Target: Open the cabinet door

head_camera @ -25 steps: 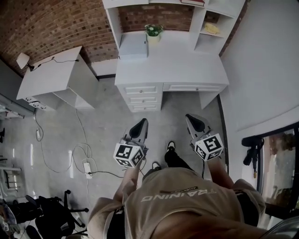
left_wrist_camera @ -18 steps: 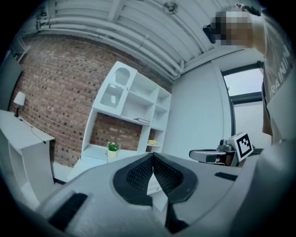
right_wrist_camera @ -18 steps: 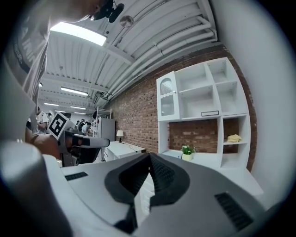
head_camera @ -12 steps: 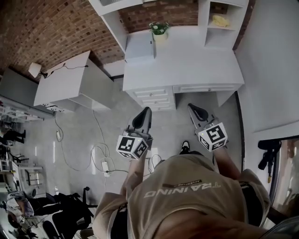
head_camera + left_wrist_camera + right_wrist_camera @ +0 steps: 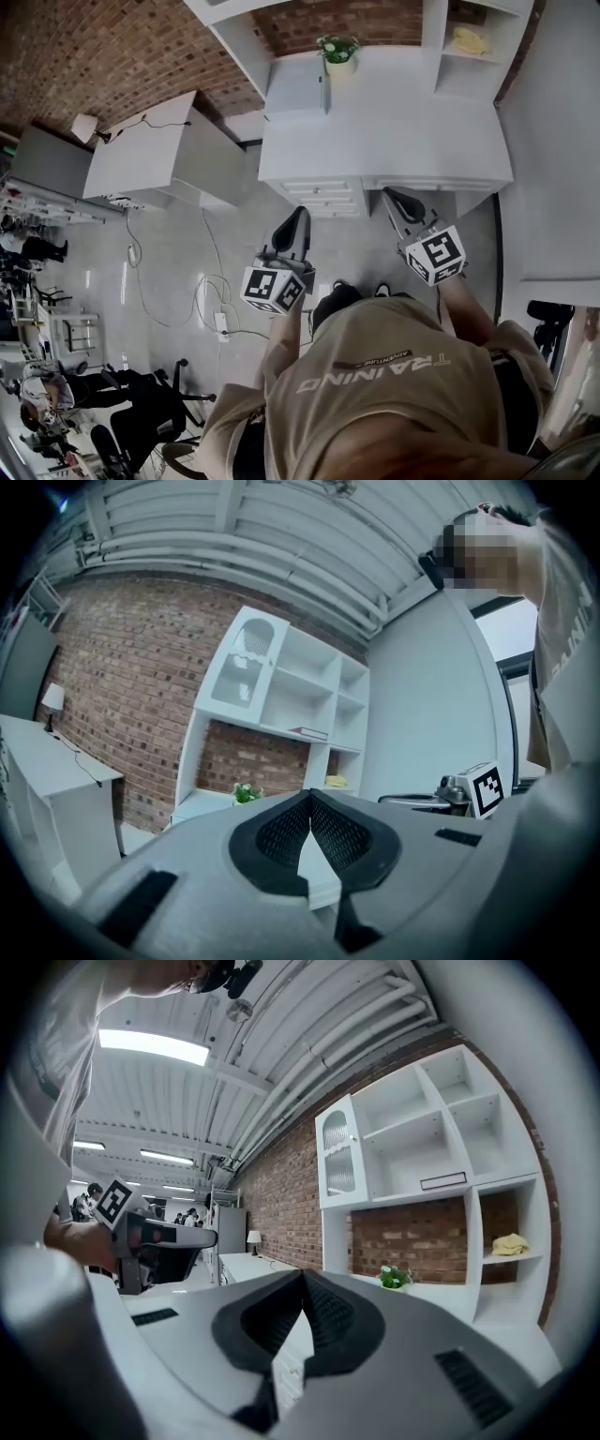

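The white desk (image 5: 394, 131) with a shelf unit stands ahead of me. The cabinet door (image 5: 242, 663) is an arched, glass-fronted panel at the unit's upper left, and it is closed; it also shows in the right gripper view (image 5: 339, 1162). Both grippers are held level over the floor, short of the desk's drawers (image 5: 323, 195). The left gripper (image 5: 302, 214) is shut with nothing in it, its pads meeting at the tips (image 5: 310, 794). The right gripper (image 5: 387, 194) is likewise shut and empty (image 5: 302, 1274). Neither touches the furniture.
A potted plant (image 5: 337, 47) and a flat white box (image 5: 295, 89) sit on the desk. A yellow cloth (image 5: 469, 39) lies in a right-hand shelf. A second white table (image 5: 141, 150) stands left. Cables and a power strip (image 5: 222, 322) lie on the floor, with an office chair (image 5: 141, 412) behind.
The person has walked toward the desk, so it sits closer under both grippers. Both grippers have moved forward with the body and stay shut.
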### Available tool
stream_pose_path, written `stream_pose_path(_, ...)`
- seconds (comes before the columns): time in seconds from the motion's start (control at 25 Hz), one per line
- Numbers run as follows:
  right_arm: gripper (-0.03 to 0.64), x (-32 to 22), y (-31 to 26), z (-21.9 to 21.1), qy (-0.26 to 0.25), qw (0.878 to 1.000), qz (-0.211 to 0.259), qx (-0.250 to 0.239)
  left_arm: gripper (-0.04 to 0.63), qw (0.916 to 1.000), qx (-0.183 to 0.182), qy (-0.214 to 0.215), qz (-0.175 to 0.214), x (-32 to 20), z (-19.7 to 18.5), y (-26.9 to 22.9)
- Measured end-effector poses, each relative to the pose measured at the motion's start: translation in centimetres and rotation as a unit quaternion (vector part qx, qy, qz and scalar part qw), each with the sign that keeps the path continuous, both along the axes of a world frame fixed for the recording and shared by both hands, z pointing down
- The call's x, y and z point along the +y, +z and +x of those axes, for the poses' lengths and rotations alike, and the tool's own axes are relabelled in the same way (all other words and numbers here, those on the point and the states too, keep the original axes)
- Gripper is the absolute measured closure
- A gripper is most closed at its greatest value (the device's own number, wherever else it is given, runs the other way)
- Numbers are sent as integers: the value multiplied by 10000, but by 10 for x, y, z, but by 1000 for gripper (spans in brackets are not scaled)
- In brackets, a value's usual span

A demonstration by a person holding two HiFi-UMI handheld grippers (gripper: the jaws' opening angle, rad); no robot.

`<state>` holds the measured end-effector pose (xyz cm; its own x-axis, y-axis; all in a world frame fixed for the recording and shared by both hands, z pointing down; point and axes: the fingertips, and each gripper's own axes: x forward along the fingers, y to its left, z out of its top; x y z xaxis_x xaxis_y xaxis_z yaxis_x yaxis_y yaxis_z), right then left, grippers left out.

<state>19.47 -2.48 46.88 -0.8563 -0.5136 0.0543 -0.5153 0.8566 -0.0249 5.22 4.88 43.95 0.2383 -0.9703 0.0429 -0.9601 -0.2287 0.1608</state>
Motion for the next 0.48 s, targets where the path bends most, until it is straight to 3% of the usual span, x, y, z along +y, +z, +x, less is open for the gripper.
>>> stream_pose_path(0.2,603,-22,0,-39,-222,9991,288,214,588,9997,17,-116,-198,-16,-25,10)
stream_pose_path(0.32,603,-27,3,-54,-223,9993,203,223,588,9995,158,-120,-253,-33,-43,16)
stream_pose_path(0.48,603,-50,11,-55,-90,9983,185,548,588,9997,143,152,-94,-69,-50,9)
